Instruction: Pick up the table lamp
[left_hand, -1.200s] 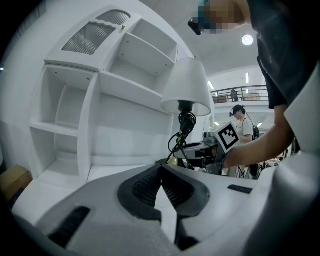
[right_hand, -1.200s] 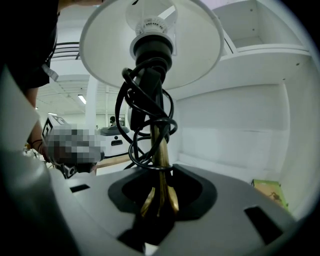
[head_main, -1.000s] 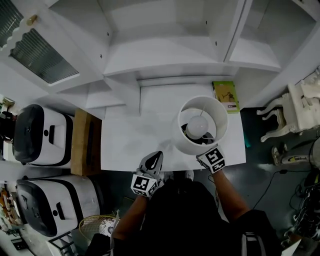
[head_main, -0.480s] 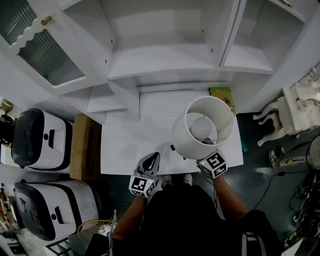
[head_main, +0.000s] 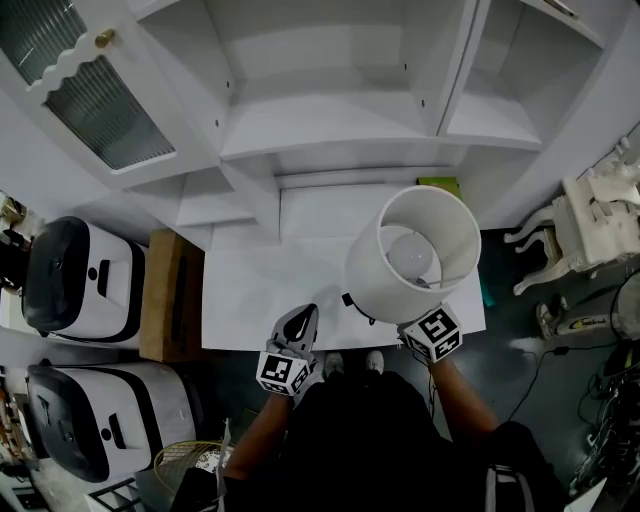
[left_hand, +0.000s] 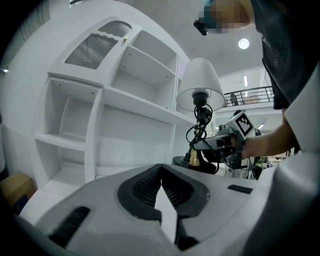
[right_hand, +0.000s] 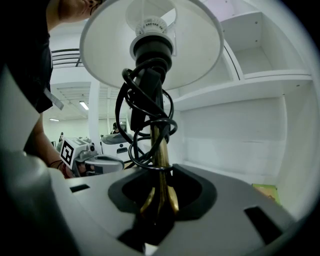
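The table lamp (head_main: 414, 252) has come up. 1 second ago its shade sat low over the table (head_main: 258, 288), with the bulb seen straight down the middle. Now the shade looks larger and leans toward the back, and it covers most of the green book (head_main: 446, 183) by the wall. A dark edge of the base (head_main: 351, 299) shows at the shade's left. By my reading the base is off the table or just leaving it, so the pick-up looks nearly done, though no view shows a clear gap underneath.

The right claw (right_hand: 159, 197) is clamped on the lamp's brass stem (right_hand: 161, 152), low down, just under the black cord (right_hand: 144, 125) wound round it. With the cord coiled on the stem, nothing trails to catch. The left claw (left_hand: 161, 182) is closed with nothing in it. It is over the front edge of the table, beside the lamp and apart from it.

The white shelves (head_main: 330, 95) rise right behind the table, and the leaning shade is near them, so a further lift probably wants to come toward the person. A wooden box (head_main: 172, 288) stands against the table's left end, and 2 black-and-white machines (head_main: 72, 270) sit beyond it. A white chair (head_main: 600, 215) is at the right. All of these are well clear of the lamp.
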